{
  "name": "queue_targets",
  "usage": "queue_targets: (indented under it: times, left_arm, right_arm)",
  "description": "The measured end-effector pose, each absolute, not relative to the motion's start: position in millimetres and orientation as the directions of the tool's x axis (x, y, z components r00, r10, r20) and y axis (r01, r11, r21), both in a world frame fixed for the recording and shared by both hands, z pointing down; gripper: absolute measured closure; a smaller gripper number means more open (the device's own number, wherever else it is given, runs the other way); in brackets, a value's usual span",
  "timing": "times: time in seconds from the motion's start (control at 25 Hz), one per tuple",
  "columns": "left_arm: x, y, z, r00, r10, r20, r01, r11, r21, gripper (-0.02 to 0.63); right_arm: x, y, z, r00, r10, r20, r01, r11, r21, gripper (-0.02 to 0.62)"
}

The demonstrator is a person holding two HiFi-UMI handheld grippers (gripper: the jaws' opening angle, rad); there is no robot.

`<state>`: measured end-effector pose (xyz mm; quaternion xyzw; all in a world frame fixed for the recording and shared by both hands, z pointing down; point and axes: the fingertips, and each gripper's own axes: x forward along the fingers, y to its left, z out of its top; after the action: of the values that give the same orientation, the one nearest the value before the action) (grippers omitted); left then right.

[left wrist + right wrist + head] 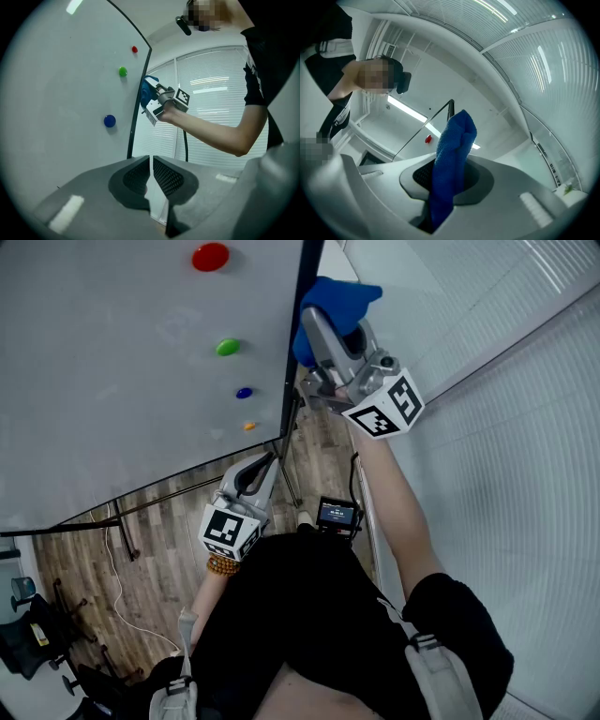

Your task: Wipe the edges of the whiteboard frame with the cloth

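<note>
Cloth is blue, and our right gripper pinches it tight against the dark frame on the right side of the whiteboard. We think that is so we can rub that edge. Our left gripper hangs below the whiteboard, closed on nothing and out of the way. Little round magnets sit on the whiteboard. Beside the whiteboard are window blinds, and under it is a wood floor.

An office — whiteboard, window blinds, swivel chair.
</note>
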<state>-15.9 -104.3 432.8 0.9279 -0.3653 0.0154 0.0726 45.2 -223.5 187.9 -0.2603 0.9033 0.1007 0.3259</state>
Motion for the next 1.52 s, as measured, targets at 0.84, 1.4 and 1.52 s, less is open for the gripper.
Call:
queue_targets:
  times: [0.84, 1.4, 1.52]
  left_arm:
    - [-17, -108, 433, 0.725, -0.684, 0.086, -0.688, -0.713, 0.136, 0.483]
    - [-21, -108, 434, 0.72, -0.689, 0.087, -0.693, -0.708, 0.137, 0.483]
    - [-21, -109, 434, 0.718, -0.691, 0.087, -0.696, -0.705, 0.138, 0.483]
  right_arm:
    - [43, -227, 250, -0.672, -0.457, -0.583, -0.551, 0.834, -0.019, 0.512]
    - [42, -227, 303, -0.689, -0.507, -0.518, -0.562, 0.825, -0.059, 0.511]
    - [42, -229, 315, -0.691, -0.524, -0.498, -0.567, 0.82, -0.075, 0.511]
